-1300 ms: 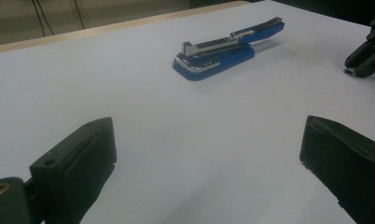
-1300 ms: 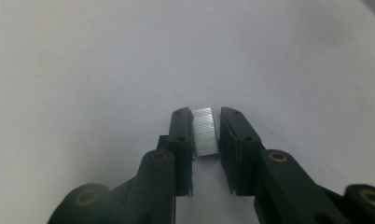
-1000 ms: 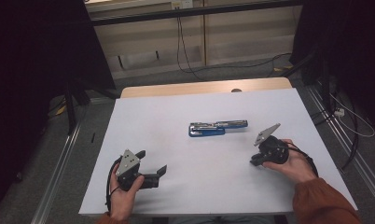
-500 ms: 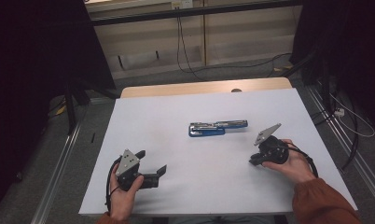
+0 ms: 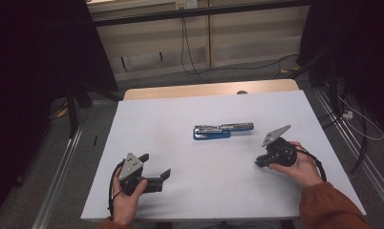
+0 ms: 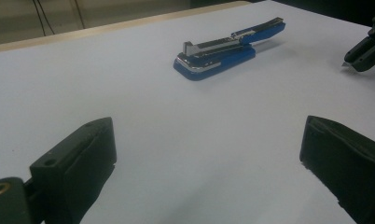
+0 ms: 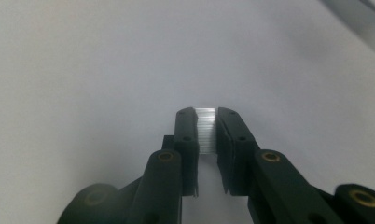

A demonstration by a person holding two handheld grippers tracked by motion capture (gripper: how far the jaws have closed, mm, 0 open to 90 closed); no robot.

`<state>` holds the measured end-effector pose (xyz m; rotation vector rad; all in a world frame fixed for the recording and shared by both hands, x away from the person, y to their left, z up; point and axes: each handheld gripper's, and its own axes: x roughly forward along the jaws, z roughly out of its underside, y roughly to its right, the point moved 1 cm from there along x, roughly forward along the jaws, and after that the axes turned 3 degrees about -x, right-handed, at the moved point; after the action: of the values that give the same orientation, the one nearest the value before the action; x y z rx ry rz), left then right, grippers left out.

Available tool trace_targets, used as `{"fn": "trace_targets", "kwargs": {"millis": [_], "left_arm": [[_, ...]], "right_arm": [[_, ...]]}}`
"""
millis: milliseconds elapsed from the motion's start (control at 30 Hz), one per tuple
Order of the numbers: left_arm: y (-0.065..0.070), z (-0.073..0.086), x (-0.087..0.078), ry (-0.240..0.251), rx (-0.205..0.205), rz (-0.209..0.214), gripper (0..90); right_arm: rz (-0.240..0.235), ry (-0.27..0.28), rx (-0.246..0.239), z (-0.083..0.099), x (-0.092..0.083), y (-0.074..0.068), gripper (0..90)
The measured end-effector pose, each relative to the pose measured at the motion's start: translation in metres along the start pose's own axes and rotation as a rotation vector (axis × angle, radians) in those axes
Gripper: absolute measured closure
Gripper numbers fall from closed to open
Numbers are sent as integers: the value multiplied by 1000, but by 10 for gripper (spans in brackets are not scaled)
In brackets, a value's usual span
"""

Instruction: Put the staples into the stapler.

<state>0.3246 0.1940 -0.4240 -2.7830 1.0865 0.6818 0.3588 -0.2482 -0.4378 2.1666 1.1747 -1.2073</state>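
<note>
A blue and silver stapler lies swung open at the middle of the white table; it also lies ahead in the left gripper view. My left gripper rests at the front left, its jaws wide open with nothing between them. My right gripper sits at the right, below and to the right of the stapler, with its tip on the table. Its jaws are shut on a short silver strip of staples, held just above the table between the pads.
A wooden strip runs along the table's far edge. Beyond it are cables on the floor and dark stands at both sides. Metal rails run beside the table.
</note>
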Motion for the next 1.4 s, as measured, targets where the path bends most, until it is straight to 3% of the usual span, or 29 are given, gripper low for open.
{"fn": "trace_targets", "kwargs": {"millis": [933, 1400], "left_arm": [[-1, -1, 0, 4, 11, -2, 39], [-2, 0, 0, -5, 5, -10, 39]], "right_arm": [[-14, 126, 10, -11, -9, 1, 792], [8, 168, 4, -27, -16, 4, 792]]}}
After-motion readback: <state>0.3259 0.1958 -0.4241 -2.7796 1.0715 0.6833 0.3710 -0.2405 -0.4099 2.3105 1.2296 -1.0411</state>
